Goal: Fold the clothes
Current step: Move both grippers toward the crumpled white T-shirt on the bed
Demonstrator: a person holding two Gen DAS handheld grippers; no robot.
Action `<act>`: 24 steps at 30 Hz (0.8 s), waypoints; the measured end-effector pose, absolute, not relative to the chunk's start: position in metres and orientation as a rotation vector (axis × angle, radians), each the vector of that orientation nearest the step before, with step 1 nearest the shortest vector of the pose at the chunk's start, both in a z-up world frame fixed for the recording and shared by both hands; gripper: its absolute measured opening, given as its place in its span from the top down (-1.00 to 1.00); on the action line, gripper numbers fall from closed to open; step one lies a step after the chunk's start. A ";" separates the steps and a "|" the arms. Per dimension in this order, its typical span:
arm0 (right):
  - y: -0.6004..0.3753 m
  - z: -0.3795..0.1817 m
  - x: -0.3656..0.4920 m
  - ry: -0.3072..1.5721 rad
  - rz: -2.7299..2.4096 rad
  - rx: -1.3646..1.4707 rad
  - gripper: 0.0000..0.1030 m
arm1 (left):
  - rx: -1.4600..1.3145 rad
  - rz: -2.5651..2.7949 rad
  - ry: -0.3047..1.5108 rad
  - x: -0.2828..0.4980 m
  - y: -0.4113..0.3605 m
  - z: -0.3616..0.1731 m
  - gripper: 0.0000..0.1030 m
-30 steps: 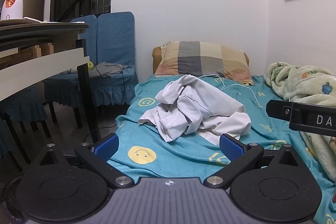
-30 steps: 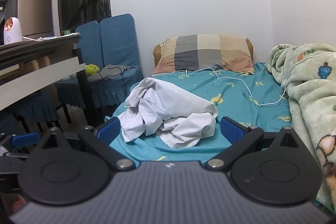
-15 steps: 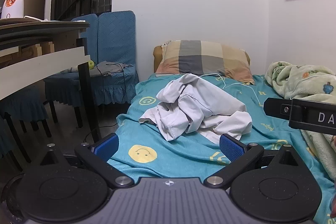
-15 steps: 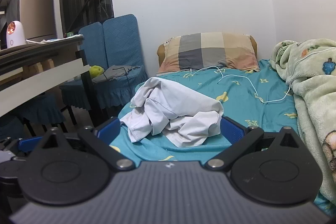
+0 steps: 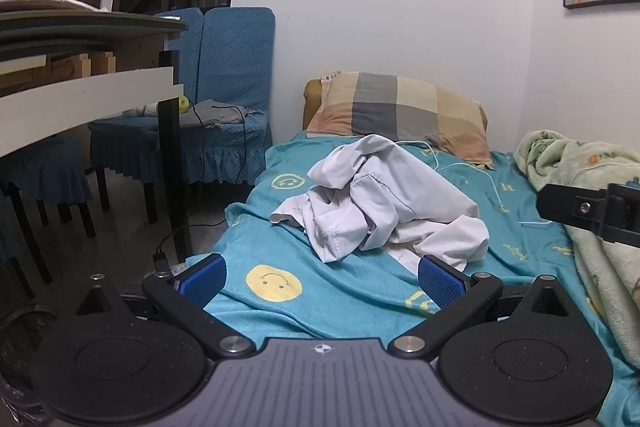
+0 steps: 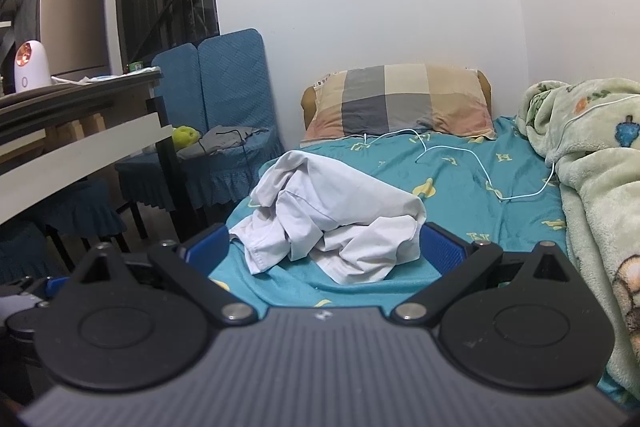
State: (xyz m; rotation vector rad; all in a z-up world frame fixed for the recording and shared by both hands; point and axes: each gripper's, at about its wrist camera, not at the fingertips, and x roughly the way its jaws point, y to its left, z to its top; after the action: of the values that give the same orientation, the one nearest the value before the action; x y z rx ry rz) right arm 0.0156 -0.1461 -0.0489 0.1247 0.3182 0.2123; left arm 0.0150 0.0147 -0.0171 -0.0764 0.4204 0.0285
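A crumpled white garment [image 5: 384, 203] lies in a heap on the teal bed sheet [image 5: 328, 299]; it also shows in the right wrist view [image 6: 336, 223]. My left gripper [image 5: 322, 281] is open and empty, hovering over the sheet just short of the heap. My right gripper [image 6: 324, 251] is open and empty, its blue pads either side of the heap's near edge, not touching it. Part of the right gripper shows at the right edge of the left wrist view [image 5: 588, 211].
A checked pillow [image 5: 404, 115] lies at the bed's head, with a white cable [image 6: 460, 163] across the sheet. A green blanket [image 6: 600, 179] is piled on the right. A table [image 5: 80, 67] and blue chairs [image 5: 224, 99] stand left of the bed.
Both grippers have moved slightly forward toward the garment heap and stay open. The garment has not moved.
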 end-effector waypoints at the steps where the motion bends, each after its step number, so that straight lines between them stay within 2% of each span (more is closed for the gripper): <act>1: -0.147 -0.048 0.015 0.317 0.214 0.127 -1.00 | -0.080 0.031 0.424 0.016 0.015 -0.018 -1.00; 24: -0.157 -0.038 0.010 0.337 0.193 0.101 -1.00 | -0.095 -0.038 0.533 0.044 0.006 -0.034 -1.00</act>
State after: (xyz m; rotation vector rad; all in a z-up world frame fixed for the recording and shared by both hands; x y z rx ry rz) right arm 0.0097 -0.1566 -0.0385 0.1007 0.3373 0.1929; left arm 0.0437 0.0056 -0.0342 -0.0947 0.5325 -0.0380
